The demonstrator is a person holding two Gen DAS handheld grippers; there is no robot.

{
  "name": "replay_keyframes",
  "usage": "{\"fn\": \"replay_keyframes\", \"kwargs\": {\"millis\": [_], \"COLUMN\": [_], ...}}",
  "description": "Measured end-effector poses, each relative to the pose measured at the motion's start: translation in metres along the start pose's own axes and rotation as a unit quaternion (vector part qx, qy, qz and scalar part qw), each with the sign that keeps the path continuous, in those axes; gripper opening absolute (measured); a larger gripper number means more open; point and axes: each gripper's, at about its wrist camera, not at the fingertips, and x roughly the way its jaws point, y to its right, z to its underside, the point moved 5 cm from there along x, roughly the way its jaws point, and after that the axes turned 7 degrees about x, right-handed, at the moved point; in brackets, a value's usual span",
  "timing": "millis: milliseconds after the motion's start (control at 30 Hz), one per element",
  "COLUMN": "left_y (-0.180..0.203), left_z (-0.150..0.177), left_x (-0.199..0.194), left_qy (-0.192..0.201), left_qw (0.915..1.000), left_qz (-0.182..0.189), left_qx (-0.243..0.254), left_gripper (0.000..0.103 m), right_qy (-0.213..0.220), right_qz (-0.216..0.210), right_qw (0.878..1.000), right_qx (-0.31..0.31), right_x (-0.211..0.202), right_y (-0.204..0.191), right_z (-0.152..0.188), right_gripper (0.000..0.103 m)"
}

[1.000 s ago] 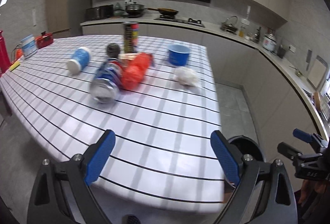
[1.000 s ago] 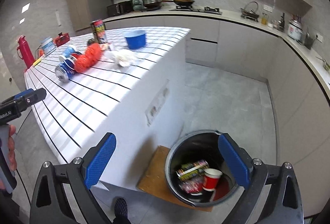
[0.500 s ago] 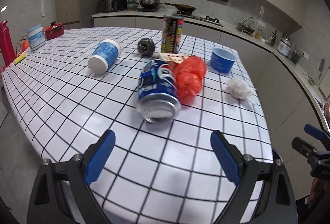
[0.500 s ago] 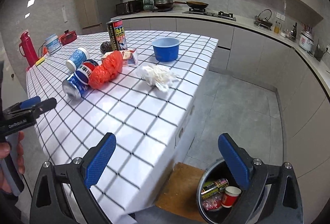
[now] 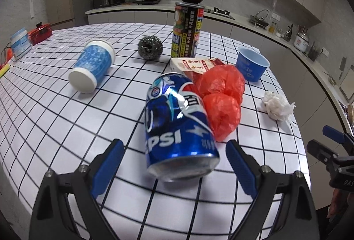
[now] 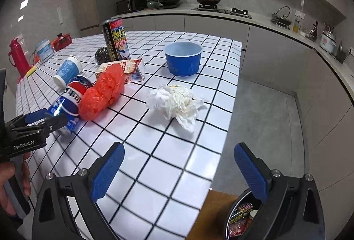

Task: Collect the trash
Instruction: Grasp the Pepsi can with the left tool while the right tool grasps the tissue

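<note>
- Between the left gripper's [image 5: 172, 158] spread blue pads, the Pepsi can [image 5: 179, 127] lies on its side on the tiled table [image 5: 66, 120], untouched; a second ago it sat far off, mid-table.
- Against the can's right side rests a red bag [image 5: 221, 98], with a carton [image 5: 194, 64], a tall can [image 5: 187, 29] and a blue bowl [image 5: 252, 65] behind.
- Right of those, crumpled tissue [image 6: 177, 102] is now straight ahead of the right gripper [image 6: 177, 171], which earlier hung over the bin [image 6: 241, 215].
- Right pads stand apart, empty, above the table's near corner.
- Both grippers tilt downward; a hand [image 6: 13, 187] grips the left handle.
</note>
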Motion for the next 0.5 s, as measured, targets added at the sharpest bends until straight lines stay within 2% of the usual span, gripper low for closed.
{"fn": "replay_keyframes", "kwargs": {"millis": [333, 500], "left_y": [-0.032, -0.029], "left_z": [0.001, -0.005], "left_x": [0.012, 0.018], "left_qy": [-0.017, -0.021], "left_qw": [0.9998, 0.9997], "left_qz": [-0.002, 0.005], "left_qx": [-0.007, 0.009], "left_gripper": [0.094, 0.091], "right_qy": [-0.017, -0.024], "right_qz": [-0.005, 0.001], "right_qw": [1.000, 1.000], "right_qx": [0.006, 0.008], "right_x": [0.044, 0.066], "right_y": [-0.007, -0.005], "right_z": [-0.023, -0.035], "right_gripper": [0.101, 0.101]}}
